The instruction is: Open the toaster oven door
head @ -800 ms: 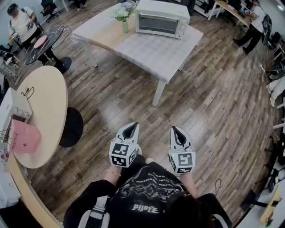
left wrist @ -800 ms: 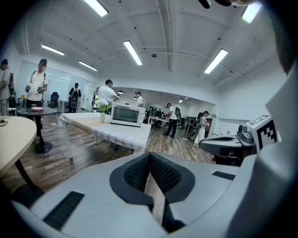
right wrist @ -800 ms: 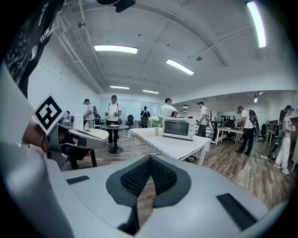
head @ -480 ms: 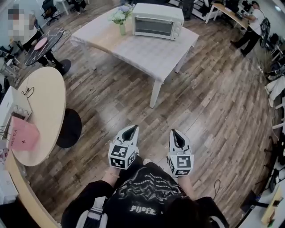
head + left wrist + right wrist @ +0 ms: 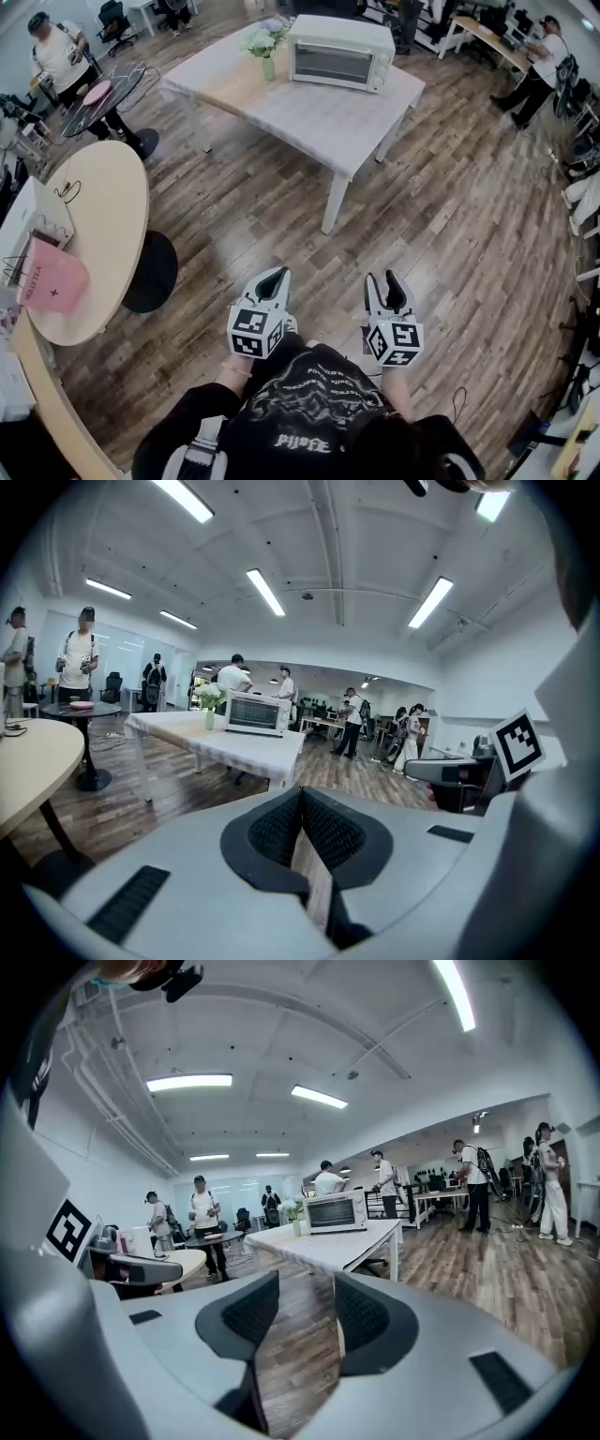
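Since the earlier frame your right gripper has drifted a little to the right, away from the left gripper, and its marker cube has turned; the left one has hardly shifted. The right fingers stand apart with only the wooden floor showing between them. The left fingers meet at their tips and hold nothing.

The toaster oven sits at the far edge of the tabletop, towards its far right corner, with a vase of flowers just beside it on the left. It lies well apart from both grippers, straight ahead across open floor. Its long axis runs side to side across your view, and its door faces you, closed.

In the right gripper view the oven stands almost directly over the gap between the fingers; in the left gripper view it lies off to the left of them. So the right gripper, already open, looks the better aimed for the door. The handle is too small to make out from here
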`<state>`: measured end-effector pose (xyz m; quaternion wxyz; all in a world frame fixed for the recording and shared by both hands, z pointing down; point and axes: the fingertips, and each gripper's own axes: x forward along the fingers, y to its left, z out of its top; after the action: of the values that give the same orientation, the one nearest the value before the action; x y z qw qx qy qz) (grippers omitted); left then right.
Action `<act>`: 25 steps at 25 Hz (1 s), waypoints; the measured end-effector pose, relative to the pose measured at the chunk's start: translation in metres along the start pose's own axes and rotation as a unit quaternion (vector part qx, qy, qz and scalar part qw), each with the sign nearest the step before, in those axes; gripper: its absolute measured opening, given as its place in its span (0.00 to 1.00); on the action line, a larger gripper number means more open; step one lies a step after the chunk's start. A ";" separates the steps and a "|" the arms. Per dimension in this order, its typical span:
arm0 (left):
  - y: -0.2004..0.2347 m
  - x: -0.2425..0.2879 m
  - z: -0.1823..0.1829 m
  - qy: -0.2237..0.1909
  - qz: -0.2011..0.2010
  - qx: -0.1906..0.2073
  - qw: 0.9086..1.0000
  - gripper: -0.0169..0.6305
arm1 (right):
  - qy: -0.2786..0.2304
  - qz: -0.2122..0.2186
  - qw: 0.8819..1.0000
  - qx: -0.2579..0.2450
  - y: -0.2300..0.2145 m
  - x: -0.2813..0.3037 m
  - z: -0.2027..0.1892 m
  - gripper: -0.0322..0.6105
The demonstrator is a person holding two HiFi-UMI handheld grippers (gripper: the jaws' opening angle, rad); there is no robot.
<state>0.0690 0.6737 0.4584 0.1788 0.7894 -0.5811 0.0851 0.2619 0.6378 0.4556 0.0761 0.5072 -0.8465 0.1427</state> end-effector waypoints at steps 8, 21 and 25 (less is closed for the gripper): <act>0.037 -0.001 0.001 0.000 0.013 -0.012 1.000 0.06 | -0.006 -0.011 1.000 0.002 0.007 0.023 0.009 0.40; 0.083 0.032 0.005 0.013 -0.026 -0.006 1.000 0.06 | 0.007 -0.037 0.999 -0.013 0.029 0.068 0.008 0.41; 0.087 0.042 0.006 0.017 -0.037 -0.005 0.999 0.06 | 0.021 -0.049 0.999 -0.002 0.028 0.072 -0.002 0.41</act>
<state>-0.0014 0.6118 0.4832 0.1960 0.8078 -0.5487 0.0891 0.2031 0.5904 0.4728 0.1022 0.5451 -0.8189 0.1478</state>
